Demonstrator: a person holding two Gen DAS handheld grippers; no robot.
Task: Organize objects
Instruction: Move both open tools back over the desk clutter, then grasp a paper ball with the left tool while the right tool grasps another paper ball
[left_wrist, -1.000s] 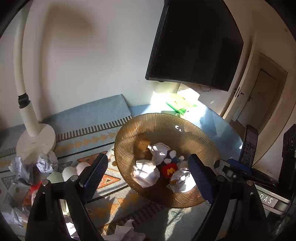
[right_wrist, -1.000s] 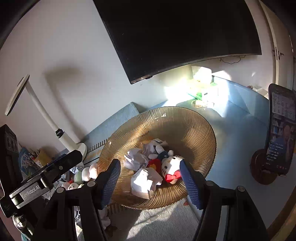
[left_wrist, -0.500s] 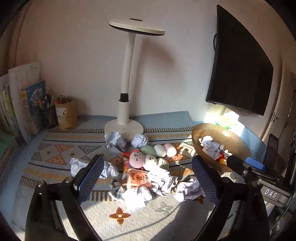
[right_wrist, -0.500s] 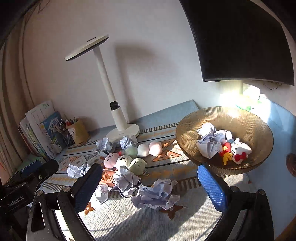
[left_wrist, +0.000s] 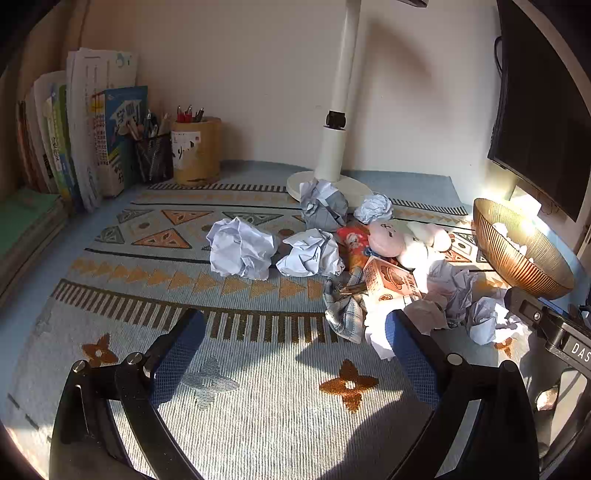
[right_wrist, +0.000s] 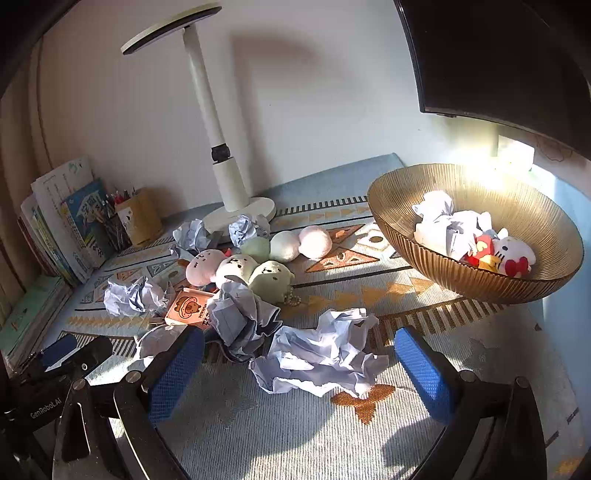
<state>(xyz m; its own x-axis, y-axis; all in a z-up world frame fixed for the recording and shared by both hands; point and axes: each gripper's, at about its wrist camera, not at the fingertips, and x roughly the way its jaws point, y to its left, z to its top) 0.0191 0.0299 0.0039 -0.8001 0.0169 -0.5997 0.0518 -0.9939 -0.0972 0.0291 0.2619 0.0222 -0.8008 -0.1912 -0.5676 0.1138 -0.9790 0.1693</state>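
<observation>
Both grippers have been drawn back from the ribbed amber glass bowl (right_wrist: 476, 284), which holds crumpled paper and two plush toys. Left gripper (left_wrist: 293, 354) and right gripper (right_wrist: 299, 363) are held spread, empty, above the patterned woven mat (right_wrist: 295, 424). Six pastel plush balls (right_wrist: 271, 275) are counted among scattered paper wads (right_wrist: 321, 360).

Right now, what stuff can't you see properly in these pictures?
- Lamp: left wrist view cuts its head off at the top edge.
- Bowl: left wrist view shows mostly its outer wall; the near wall and sun glare hide its contents.
- Orange card: right wrist view, print too small to read, partly under crumpled paper.
- Books: titles too small.
</observation>
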